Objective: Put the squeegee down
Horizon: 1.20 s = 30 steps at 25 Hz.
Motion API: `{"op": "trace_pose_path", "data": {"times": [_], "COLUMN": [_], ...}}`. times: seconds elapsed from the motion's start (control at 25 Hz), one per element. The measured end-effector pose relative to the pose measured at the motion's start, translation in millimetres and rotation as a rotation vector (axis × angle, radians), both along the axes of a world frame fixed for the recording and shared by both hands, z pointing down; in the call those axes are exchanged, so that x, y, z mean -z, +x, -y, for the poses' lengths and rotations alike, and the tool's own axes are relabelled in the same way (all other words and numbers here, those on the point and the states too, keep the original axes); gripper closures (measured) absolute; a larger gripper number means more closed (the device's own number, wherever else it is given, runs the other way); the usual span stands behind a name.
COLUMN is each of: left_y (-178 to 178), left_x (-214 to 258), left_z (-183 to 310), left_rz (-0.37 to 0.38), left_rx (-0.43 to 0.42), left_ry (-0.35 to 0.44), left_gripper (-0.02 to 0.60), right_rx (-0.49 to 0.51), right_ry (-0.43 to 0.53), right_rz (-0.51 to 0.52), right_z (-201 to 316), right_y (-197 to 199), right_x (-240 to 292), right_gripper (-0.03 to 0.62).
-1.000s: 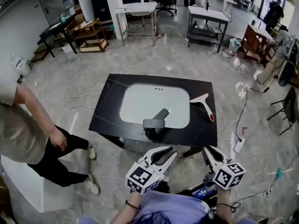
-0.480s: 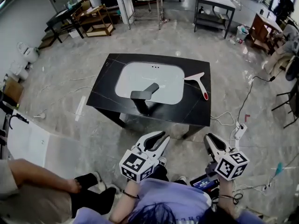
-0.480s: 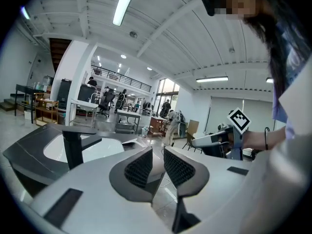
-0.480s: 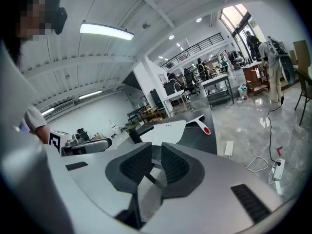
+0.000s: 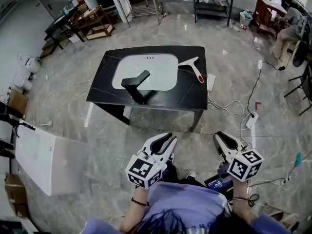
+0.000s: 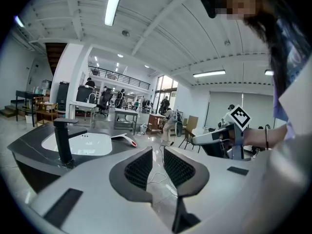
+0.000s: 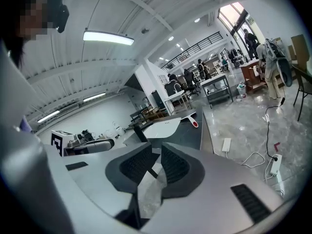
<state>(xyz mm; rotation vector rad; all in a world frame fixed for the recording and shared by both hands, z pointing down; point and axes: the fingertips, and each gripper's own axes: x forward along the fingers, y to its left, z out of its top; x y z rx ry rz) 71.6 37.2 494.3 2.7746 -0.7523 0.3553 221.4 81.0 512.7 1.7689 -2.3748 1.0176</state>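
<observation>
A big grey floor (image 5: pixel 234 57) fills the room. Far from the person stands a black table (image 5: pixel 192 95) with a white sink (image 5: pixel 156 69) set in its top. A black tap (image 5: pixel 135 82) stands at the near edge of the sink. The squeegee (image 5: pixel 191 68) lies flat on the table, just right of the sink, with its red tip pointing to the near side. No tongs touch it.

Near the person, well apart from the table, are the two tongs. The left gripper (image 5: pixel 168 140) has its jaws pulled close, with only a thin slit, and holds nothing. The right gripper (image 5: pixel 220 137) looks the same: jaws close together, nothing between them.
</observation>
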Motion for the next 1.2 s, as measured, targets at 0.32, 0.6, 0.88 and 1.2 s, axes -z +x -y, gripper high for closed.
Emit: {"op": "trace_pose_path", "data": {"times": [0.32, 0.6, 0.88, 1.2], "left_y": [4.3, -5.1, -16.5, -20.6], "left_x": [8.3, 12.6, 13.2, 12.3], "left_z": [-42.5, -68.2, -88.2, -103.5], "left_rz": [-0.006, -0.005, -0.006, -0.017], "left_rx": [0.022, 0.037, 0.043, 0.047], "left_ry": [0.027, 0.050, 0.055, 0.063], "left_gripper": [0.499, 0.499, 0.499, 0.499], "right_rx": [0.081, 0.126, 0.155, 0.175], "right_ry": [0.019, 0.042, 0.036, 0.043], "right_rz": [-0.024, -0.023, -0.027, -0.039], "right_z": [-37.8, -58.9, -72.5, -84.3], "right_y": [-12.4, -32.6, -48.8, -56.0], "right_x": [2.1, 8.0, 4.2, 5.4], "right_gripper": [0.522, 0.530, 0.533, 0.534]}}
